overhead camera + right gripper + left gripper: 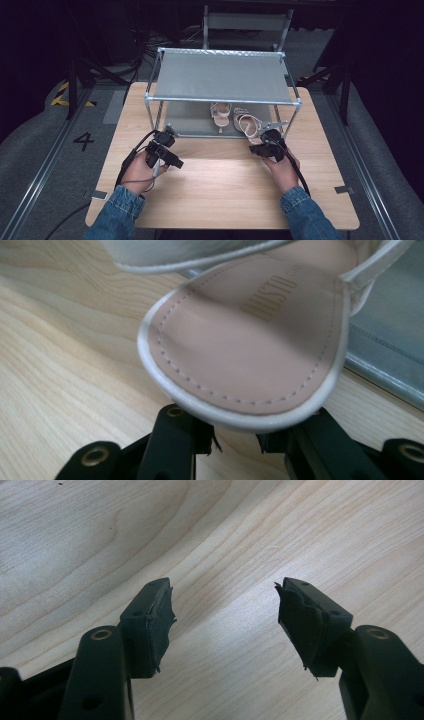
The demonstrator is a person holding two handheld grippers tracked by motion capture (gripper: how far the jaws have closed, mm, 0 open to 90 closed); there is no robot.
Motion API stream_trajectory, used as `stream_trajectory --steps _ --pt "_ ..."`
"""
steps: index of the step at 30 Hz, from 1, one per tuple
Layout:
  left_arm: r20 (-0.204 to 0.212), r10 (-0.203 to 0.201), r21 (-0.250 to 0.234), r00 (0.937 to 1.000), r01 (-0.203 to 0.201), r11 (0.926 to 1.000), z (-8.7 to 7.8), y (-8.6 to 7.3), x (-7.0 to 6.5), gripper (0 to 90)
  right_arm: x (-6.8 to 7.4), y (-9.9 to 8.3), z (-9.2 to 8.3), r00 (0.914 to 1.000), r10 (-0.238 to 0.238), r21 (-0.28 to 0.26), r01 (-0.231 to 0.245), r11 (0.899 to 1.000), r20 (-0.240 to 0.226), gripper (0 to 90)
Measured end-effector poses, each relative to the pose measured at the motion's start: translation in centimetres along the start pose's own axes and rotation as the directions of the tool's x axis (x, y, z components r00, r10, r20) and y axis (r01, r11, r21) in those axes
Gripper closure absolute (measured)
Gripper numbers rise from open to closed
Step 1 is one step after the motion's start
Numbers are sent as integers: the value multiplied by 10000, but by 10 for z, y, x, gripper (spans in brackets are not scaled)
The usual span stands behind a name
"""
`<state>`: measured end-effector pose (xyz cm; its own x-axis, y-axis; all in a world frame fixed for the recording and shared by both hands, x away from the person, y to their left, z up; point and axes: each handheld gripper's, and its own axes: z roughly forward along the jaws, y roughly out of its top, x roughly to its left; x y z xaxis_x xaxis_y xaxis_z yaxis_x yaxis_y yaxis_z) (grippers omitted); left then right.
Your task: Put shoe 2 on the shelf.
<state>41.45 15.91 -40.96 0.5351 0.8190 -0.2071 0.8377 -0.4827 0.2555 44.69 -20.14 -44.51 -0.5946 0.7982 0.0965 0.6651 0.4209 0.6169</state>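
Here, the right gripper (263, 136) pinches the toe of a pale pink strappy sandal (250, 340) in its jaws, its mate (220, 113) resting on the rack's (225, 75) lower shelf; the left gripper (225, 625) has its jaws spread.

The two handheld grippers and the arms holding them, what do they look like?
Each hand carries a black two-jaw gripper: the left gripper and the right gripper. Each trails a black cable back along the forearm. Close up, the left gripper's fingers are matte black blocks with frayed dark rubber pads and brass-ringed holes in the arms behind them. Both forearms wear blue denim sleeves with buttoned cuffs.
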Motion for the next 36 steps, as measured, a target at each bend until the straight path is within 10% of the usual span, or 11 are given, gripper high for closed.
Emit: stream_trajectory --steps 20,22,28,36 --pt "2 -435 -139 9991 435 9990 -6 -16 10 390 -9 47 37 9999 -93 133 92 9999 118 731" --pt "-9 -450 -138 9990 449 9989 -7 -19 11 390 -6 49 38 9987 462 414 -470 9980 205 730" --pt "-40 -600 -170 9982 599 9981 -9 -26 14 390 -10 55 51 9998 -152 -9 152 9999 163 728" --pt "-35 -785 -238 9969 784 9966 -12 -34 19 390 -7 59 62 9996 231 -406 -224 9989 170 737"
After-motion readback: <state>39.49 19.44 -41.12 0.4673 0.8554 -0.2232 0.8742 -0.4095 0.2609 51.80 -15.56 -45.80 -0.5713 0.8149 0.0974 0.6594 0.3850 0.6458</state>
